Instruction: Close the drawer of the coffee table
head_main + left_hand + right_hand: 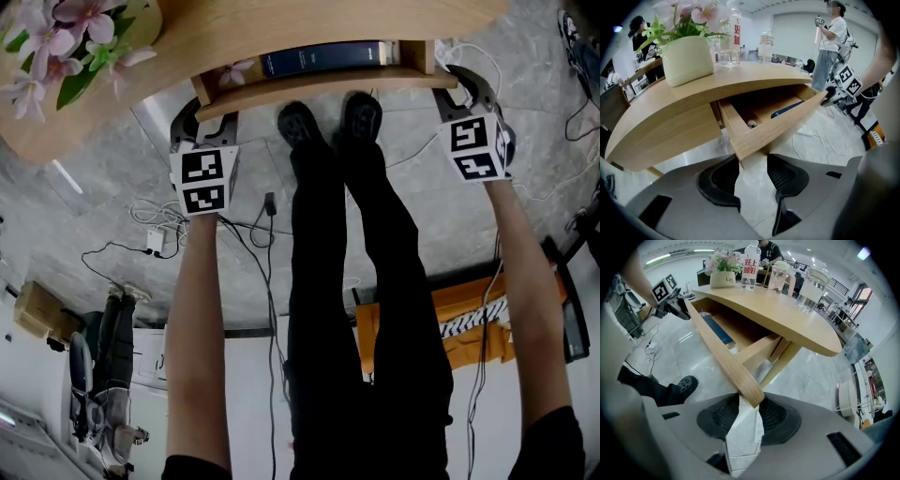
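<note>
The light wood coffee table (pixel 281 28) has its drawer (pixel 319 92) pulled out toward me, with a dark blue book (pixel 323 58) lying inside. My left gripper (pixel 199 127) is at the drawer front's left end. In the left gripper view its jaws (pixel 753 168) hold the front panel's corner (pixel 743 150) between the pads. My right gripper (pixel 469 94) is at the right end. In the right gripper view its pads (pixel 750 413) press both sides of the panel's end (pixel 751 394). Both grippers point steeply down.
A vase of pink flowers (pixel 84 37) and clear bottles (pixel 749 268) stand on the tabletop. My legs and black shoes (pixel 328 122) are just in front of the drawer. Cables (pixel 159 234) lie on the grey floor. Another person (pixel 829 42) stands behind the table.
</note>
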Demonstrator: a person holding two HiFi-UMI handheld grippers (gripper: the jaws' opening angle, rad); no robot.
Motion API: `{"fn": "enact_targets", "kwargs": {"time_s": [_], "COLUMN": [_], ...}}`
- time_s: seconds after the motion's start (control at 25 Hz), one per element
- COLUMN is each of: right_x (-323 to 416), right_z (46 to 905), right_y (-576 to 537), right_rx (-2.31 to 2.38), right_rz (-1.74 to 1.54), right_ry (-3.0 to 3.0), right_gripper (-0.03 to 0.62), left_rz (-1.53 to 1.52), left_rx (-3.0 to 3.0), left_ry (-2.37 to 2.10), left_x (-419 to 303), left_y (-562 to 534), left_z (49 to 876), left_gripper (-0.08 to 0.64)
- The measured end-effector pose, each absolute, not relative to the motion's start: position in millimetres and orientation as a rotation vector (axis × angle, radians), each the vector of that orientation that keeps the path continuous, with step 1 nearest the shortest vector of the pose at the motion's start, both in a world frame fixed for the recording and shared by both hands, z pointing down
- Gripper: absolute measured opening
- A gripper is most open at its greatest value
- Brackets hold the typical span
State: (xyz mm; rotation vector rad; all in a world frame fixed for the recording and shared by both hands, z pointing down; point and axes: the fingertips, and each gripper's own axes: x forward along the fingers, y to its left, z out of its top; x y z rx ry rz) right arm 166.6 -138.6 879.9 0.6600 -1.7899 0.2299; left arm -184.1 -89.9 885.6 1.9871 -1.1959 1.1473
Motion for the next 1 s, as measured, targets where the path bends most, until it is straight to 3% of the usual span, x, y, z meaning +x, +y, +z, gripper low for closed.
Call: {"fn": "enact_targets", "kwargs": {"time_s": [1.0], "right_x": [159], "right_z": [877], "right_y": [-230], "right_rx": [0.830], "right_rz": [0.159], "right_ry": [-1.815], "right_gripper": [0.135], "left_rz": [0.959], "left_rx": [1.906], "left_ry": [-1.467], "left_x": [-198], "left_y": [-169], "left_z": [880], "left_gripper": [0.176]}}
